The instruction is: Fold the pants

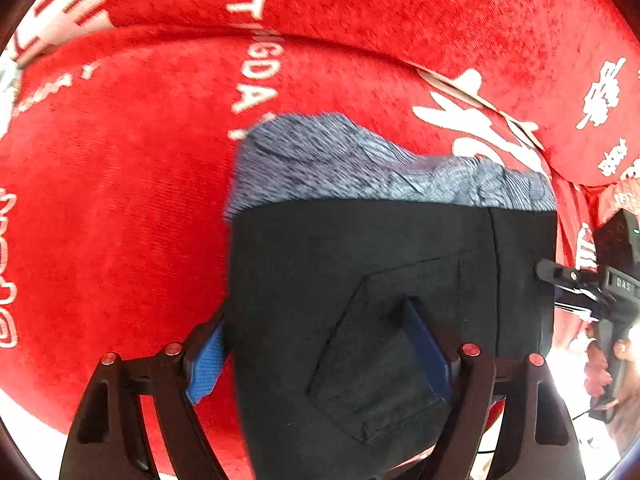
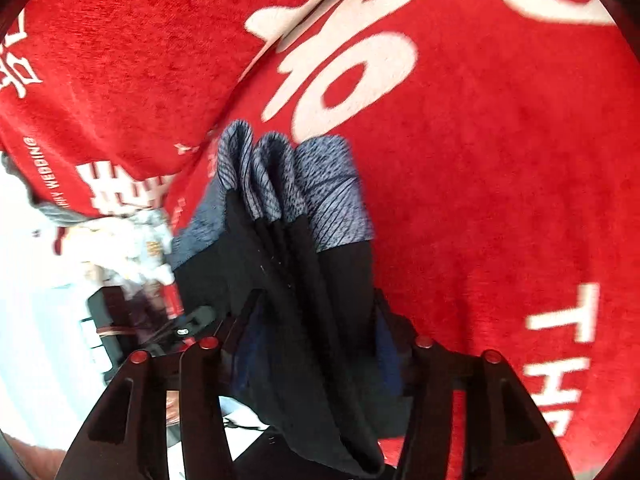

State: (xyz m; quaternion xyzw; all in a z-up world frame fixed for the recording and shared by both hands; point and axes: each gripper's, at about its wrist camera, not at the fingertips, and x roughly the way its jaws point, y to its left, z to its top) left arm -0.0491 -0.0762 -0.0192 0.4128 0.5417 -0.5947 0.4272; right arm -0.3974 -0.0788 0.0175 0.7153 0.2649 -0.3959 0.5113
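Over the red cloth (image 1: 120,200), the black pants (image 1: 360,280) are held up by both grippers, probably so the fold hangs even. Left gripper (image 1: 320,352) jaws are clamped on one edge, right gripper (image 2: 316,340) jaws on the bunched layers.

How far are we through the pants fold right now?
Looks well along: the pants already hang in several stacked layers, the grey waistband bunched at the far end. In hand: both grippers grip the bundle, the left gripper across the pocket panel, the right gripper on its edge. Left: lay it on the red cloth and flatten it; motion blur hides whether it touches down.
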